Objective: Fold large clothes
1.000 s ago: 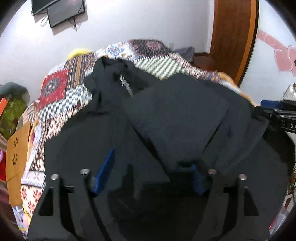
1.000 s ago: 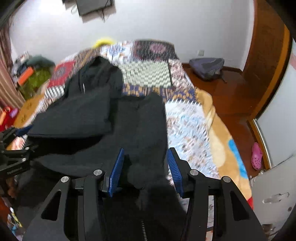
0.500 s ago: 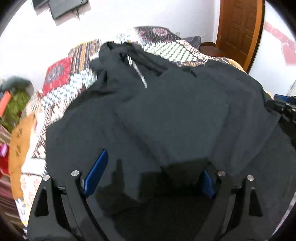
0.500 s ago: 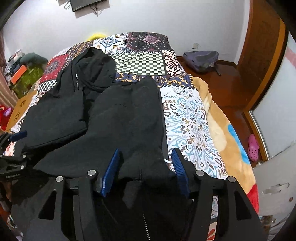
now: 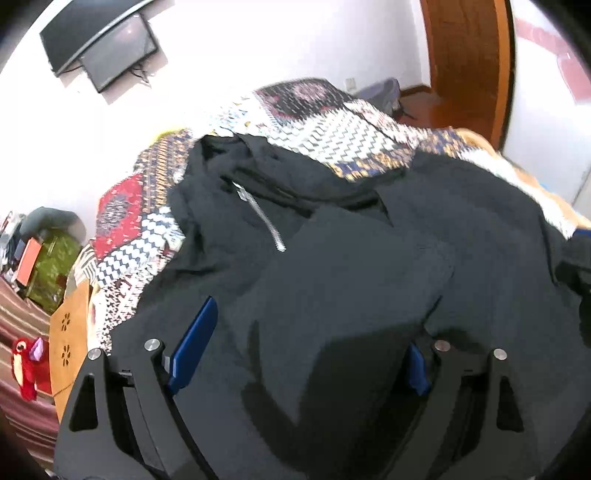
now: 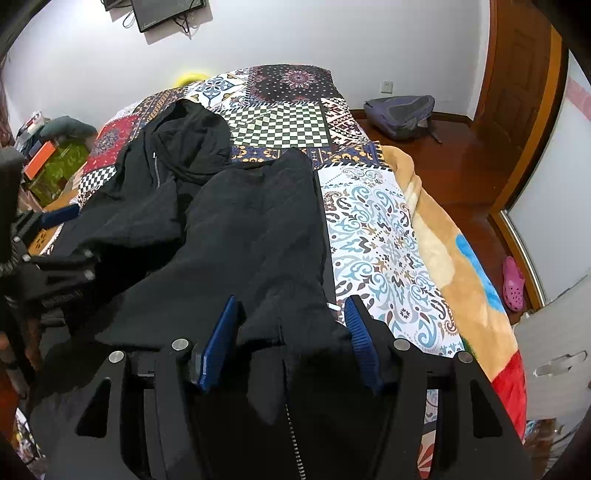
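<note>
A large black zip-up hooded jacket [image 5: 351,266] lies on a patchwork bedspread [image 6: 373,229], hood toward the far wall, both sleeves folded in over the body. It also shows in the right wrist view [image 6: 251,229]. My left gripper [image 5: 306,347] is open over the jacket's lower left part, with cloth lying between its blue pads [image 5: 192,347]. My right gripper [image 6: 291,332] is open at the lower right hem, with a bunch of cloth between its blue pads [image 6: 218,343]. The left gripper shows in the right wrist view at far left [image 6: 55,251].
A grey backpack [image 6: 400,114] lies on the wooden floor beyond the bed. A wooden door [image 5: 465,66] stands at right. A screen [image 6: 166,11] hangs on the far wall. Boxes and a green bag [image 6: 55,166] crowd the left side. A pink slipper [image 6: 513,282] lies at right.
Both grippers have dropped toward the bed with the jacket's lower edge and their jaws have spread wider. The folded jacket has settled flatter on the bedspread.
</note>
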The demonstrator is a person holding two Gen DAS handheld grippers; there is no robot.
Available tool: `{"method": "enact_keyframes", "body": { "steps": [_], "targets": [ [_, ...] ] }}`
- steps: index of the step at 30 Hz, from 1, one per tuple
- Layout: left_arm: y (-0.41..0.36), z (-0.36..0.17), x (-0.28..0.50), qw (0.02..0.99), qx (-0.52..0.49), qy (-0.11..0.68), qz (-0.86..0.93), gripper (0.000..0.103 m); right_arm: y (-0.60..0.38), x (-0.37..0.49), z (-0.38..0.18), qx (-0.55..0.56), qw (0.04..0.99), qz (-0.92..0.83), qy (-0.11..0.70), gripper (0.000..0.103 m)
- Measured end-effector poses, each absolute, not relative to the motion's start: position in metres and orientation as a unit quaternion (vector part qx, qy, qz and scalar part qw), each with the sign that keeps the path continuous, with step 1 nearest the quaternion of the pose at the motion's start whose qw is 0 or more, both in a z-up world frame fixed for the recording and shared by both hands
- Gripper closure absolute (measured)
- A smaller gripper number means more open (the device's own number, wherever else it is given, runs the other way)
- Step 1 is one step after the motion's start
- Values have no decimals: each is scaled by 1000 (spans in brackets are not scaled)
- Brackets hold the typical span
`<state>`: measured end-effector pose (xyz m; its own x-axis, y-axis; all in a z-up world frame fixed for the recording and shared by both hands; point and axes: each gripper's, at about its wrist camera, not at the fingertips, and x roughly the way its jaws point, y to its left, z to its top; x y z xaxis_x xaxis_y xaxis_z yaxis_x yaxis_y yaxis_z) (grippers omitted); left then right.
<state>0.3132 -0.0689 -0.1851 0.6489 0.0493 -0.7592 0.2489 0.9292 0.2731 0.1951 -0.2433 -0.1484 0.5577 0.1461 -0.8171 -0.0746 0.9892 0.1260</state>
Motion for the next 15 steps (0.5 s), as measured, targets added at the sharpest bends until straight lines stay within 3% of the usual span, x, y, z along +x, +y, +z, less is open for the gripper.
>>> {"method": "enact_keyframes", "body": {
  "steps": [7, 15],
  "targets": [
    [8, -162, 296, 906, 113, 409, -9, 13, -248, 196, -151, 57, 880, 65, 468, 43],
    [81, -194, 261, 888, 23, 458, 19, 13, -245, 195, -149, 46, 880, 53, 470, 43]
  ]
}}
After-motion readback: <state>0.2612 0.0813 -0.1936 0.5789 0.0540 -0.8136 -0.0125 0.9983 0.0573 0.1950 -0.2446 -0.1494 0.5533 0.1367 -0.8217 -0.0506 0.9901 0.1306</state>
